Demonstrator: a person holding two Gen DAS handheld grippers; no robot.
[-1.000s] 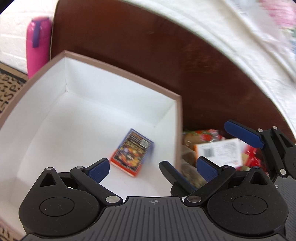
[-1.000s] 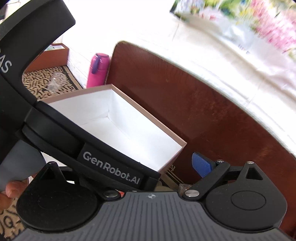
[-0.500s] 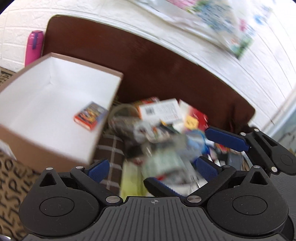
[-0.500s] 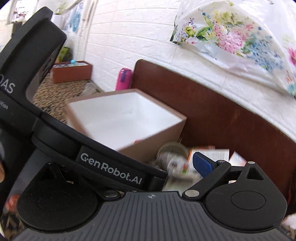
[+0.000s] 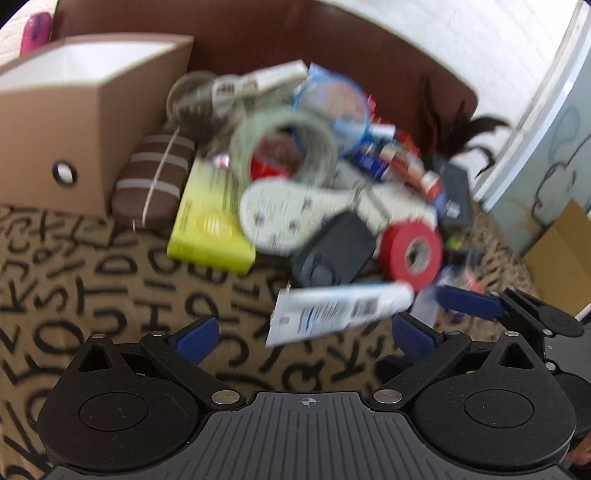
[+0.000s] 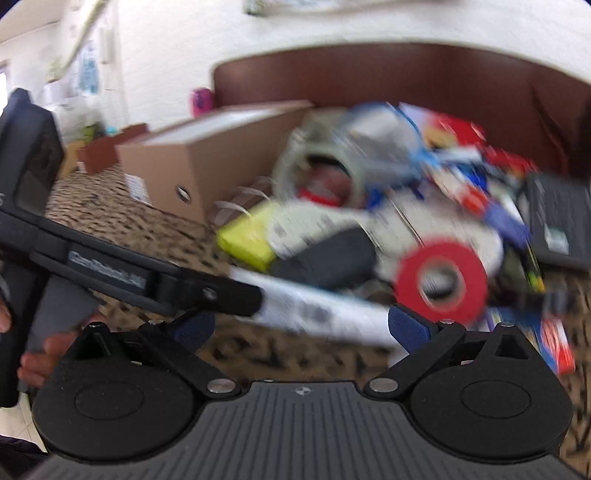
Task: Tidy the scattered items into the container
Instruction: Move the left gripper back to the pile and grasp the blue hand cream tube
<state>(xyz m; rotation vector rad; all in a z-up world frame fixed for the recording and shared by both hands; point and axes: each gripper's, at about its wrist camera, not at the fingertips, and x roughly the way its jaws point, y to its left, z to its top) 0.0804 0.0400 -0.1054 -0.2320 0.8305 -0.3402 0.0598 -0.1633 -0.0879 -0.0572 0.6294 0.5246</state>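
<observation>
A brown cardboard box (image 5: pixel 70 147) with a white inside stands at the far left; it also shows in the right wrist view (image 6: pixel 207 162). A heap of items lies to its right: a white tube (image 5: pixel 340 314), a red tape roll (image 5: pixel 412 254), a clear tape roll (image 5: pixel 284 147), a yellow-green box (image 5: pixel 207 218), a striped brown case (image 5: pixel 153 184) and a black block (image 5: pixel 334 251). My left gripper (image 5: pixel 306 332) is open and empty, just short of the white tube. My right gripper (image 6: pixel 301 326) is open and empty over the white tube (image 6: pixel 317 314), near the red tape roll (image 6: pixel 441 280).
The items lie on a tan cloth with black letters (image 5: pixel 92 280). A dark brown board (image 5: pixel 332 40) stands behind the heap against a white brick wall. A pink bottle (image 5: pixel 35 27) stands behind the box. The left gripper's black body (image 6: pixel 110 266) crosses the right wrist view.
Both grippers have swung away from above the box and down to the right, to the heap of items. The views are blurred by the motion. Both stay open.
</observation>
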